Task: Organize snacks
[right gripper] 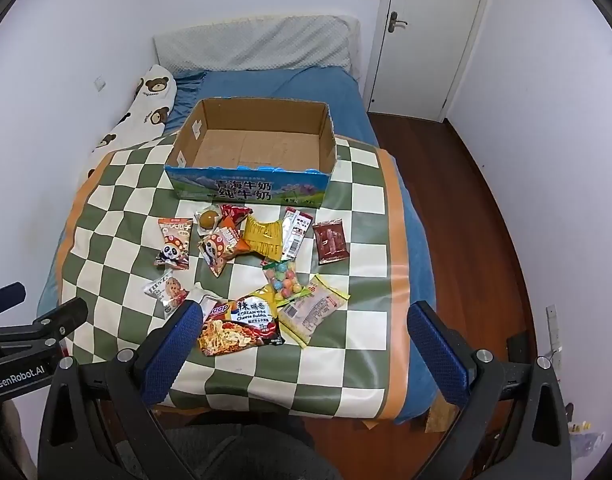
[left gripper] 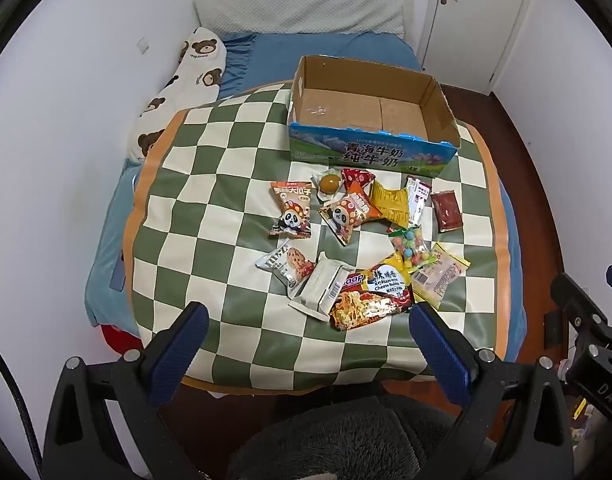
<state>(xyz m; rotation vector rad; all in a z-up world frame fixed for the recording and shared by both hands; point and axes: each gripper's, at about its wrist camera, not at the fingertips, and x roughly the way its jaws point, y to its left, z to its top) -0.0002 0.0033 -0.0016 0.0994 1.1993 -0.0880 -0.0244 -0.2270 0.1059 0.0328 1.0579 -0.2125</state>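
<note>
Several snack packets lie on a green-and-white checked mat (left gripper: pixel 210 184) (right gripper: pixel 118 208) on the bed. Nearest me is a noodle packet (left gripper: pixel 370 300) (right gripper: pixel 238 328). Around it are a white wrapper (left gripper: pixel 320 286), a cookie packet (left gripper: pixel 290 266) (right gripper: pixel 168 290), a candy-ball bag (left gripper: pixel 410 246) (right gripper: pixel 284 276), two panda packets (left gripper: pixel 290 210) (right gripper: pixel 174 244), a yellow packet (left gripper: pixel 390 202) (right gripper: pixel 264 236) and a dark red packet (left gripper: pixel 446 212) (right gripper: pixel 331 242). An empty cardboard box (left gripper: pixel 438 100) (right gripper: pixel 330 136) stands behind them. My left gripper (left gripper: pixel 308 320) and right gripper (right gripper: pixel 306 320) are open, empty, above the mat's near edge.
The bed has a blue sheet (left gripper: pixel 106 264) (right gripper: pixel 416 272), a bear-print pillow (left gripper: pixel 178 88) along the left wall and a grey pillow (left gripper: pixel 302 6) at the head. Wooden floor (right gripper: pixel 458 216) and a white door (right gripper: pixel 426 32) are on the right.
</note>
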